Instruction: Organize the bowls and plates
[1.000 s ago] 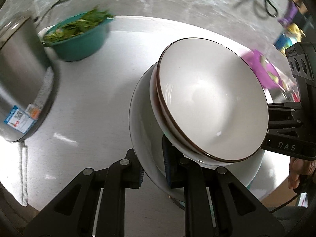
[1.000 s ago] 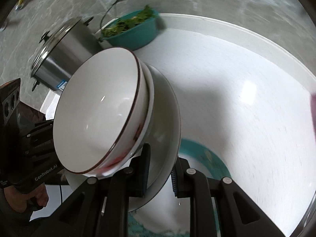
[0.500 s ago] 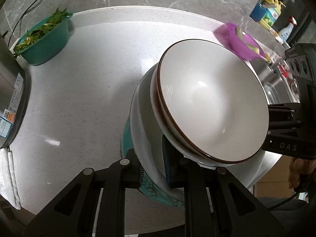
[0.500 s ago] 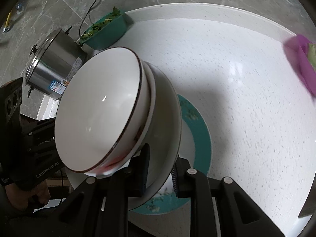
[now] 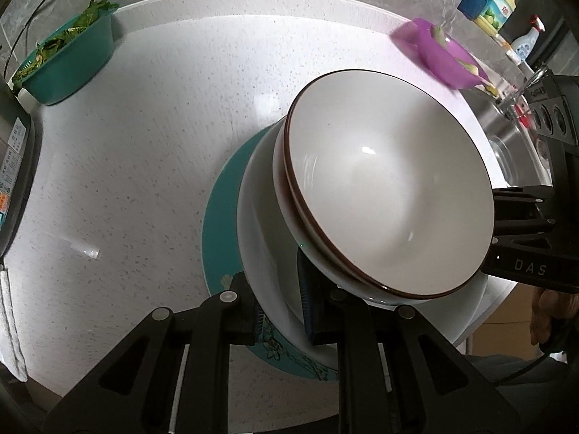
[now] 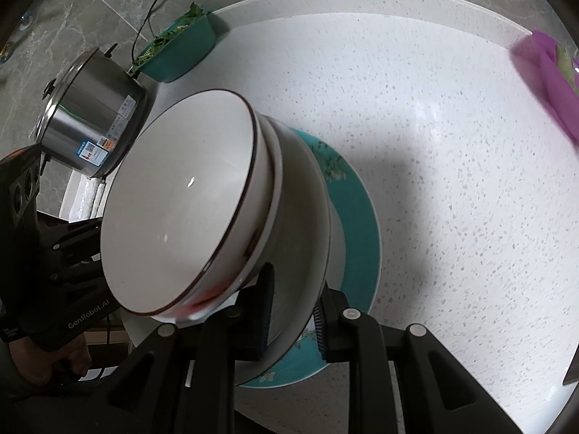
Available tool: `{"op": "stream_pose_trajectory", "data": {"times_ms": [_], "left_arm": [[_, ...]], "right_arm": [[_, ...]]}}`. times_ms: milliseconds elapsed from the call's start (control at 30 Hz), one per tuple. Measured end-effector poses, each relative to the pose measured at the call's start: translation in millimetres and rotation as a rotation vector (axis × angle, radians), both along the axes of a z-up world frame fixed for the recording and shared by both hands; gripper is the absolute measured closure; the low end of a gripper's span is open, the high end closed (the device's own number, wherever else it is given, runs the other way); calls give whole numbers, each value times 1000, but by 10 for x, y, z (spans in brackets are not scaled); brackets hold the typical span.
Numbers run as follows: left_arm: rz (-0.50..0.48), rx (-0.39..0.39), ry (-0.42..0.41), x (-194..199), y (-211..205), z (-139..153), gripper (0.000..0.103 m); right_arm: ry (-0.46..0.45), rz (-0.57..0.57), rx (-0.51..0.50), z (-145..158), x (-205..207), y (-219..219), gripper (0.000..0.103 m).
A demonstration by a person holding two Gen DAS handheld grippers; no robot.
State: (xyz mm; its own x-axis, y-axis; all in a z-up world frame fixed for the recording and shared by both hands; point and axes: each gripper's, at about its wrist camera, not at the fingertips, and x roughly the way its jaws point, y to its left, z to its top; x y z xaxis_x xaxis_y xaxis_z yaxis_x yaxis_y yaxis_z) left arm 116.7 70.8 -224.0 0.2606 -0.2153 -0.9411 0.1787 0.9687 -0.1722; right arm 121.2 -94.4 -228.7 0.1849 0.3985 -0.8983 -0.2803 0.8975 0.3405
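Note:
A large white bowl [image 5: 260,253] carries a stack of white bowls with brown rims [image 5: 391,195]. My left gripper [image 5: 280,311] is shut on the big bowl's rim on one side. My right gripper [image 6: 293,311] is shut on its rim on the opposite side [image 6: 311,238], with the brown-rimmed stack [image 6: 181,217] inside. The stack hangs just above a teal plate with a flower pattern [image 5: 220,224] lying on the white speckled counter [image 5: 144,144]; the plate also shows in the right wrist view [image 6: 358,224]. Whether the bowl touches the plate is hidden.
A teal basin of leafy greens [image 5: 68,61] stands at the counter's far left; it also shows in the right wrist view [image 6: 181,50]. A steel pot [image 6: 90,115] is beside it. A purple basin [image 5: 445,58] sits far right, near a steel sink [image 5: 506,137] and bottles [image 5: 488,3].
Both grippers have carried the bowl stack across the counter and lower, over the teal plate. The pot and green basin have slid off to the left; the purple basin and sink have come into view.

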Motion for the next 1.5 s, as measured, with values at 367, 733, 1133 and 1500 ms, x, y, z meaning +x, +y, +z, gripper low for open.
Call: {"op": "stream_pose_trajectory", "data": {"times_ms": [367, 733, 1133, 1500], "left_arm": [[-2, 20, 7, 42, 8, -176, 88], [5, 17, -42, -27, 37, -92, 88], [116, -30, -172, -285, 512, 493, 0], [269, 56, -313, -879, 186, 1181, 0]], "right_arm": [[-8, -15, -12, -134, -60, 56, 81], [-29, -46, -38, -142, -137, 139, 76], [-91, -154, -93, 211, -421, -17, 16], [-323, -143, -119, 909, -792, -466, 0]]}}
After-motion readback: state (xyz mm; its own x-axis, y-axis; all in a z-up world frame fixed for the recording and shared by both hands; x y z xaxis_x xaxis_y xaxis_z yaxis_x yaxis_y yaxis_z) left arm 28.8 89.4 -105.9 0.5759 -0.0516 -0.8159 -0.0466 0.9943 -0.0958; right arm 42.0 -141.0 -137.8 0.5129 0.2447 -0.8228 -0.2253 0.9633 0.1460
